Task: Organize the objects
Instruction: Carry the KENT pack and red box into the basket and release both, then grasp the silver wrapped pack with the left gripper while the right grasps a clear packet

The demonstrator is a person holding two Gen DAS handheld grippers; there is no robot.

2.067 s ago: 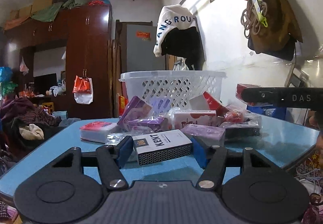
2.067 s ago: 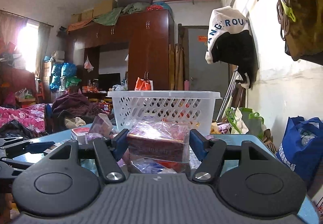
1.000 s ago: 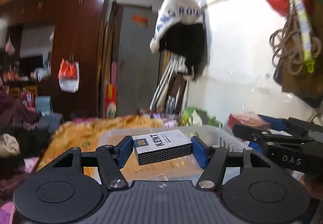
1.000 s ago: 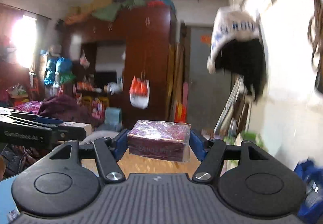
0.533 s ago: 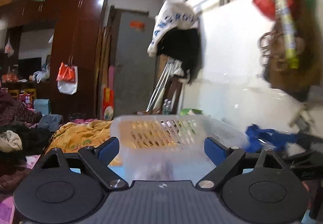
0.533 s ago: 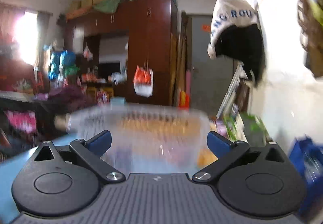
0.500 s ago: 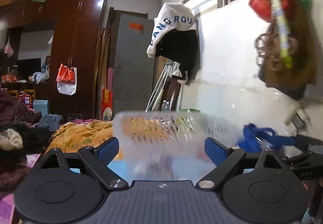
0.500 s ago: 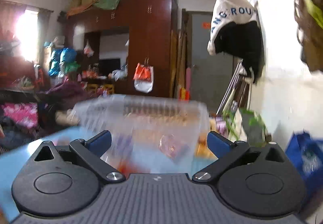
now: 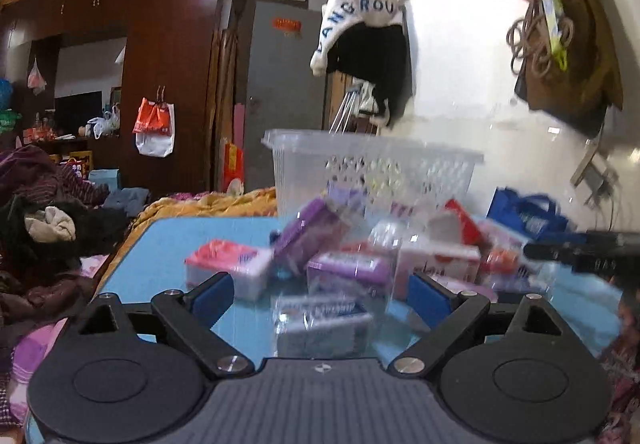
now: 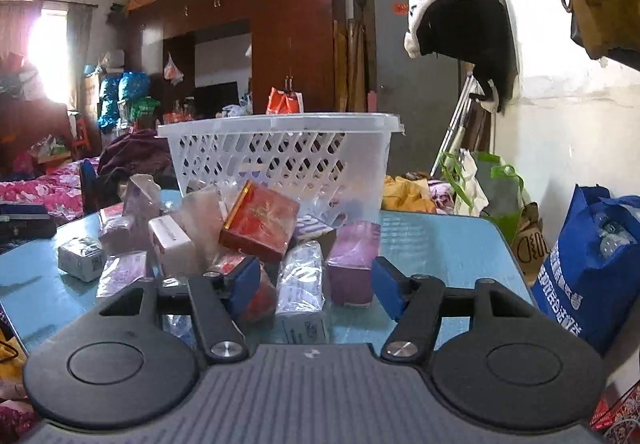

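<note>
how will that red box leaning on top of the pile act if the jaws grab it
The red box looks stiff, with flat faces and sharp corners, so it should hold its shape under pressure. Its glossy surface may prove a bit slippery. It sits tilted on other packets, so a nudge would probably make it slide or topple rather than roll.

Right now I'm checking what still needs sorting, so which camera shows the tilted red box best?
The right wrist view: the red box is sharp, propped tilted on the pile before the white basket. The left wrist view is motion-blurred; I cannot pick it out there.
</note>
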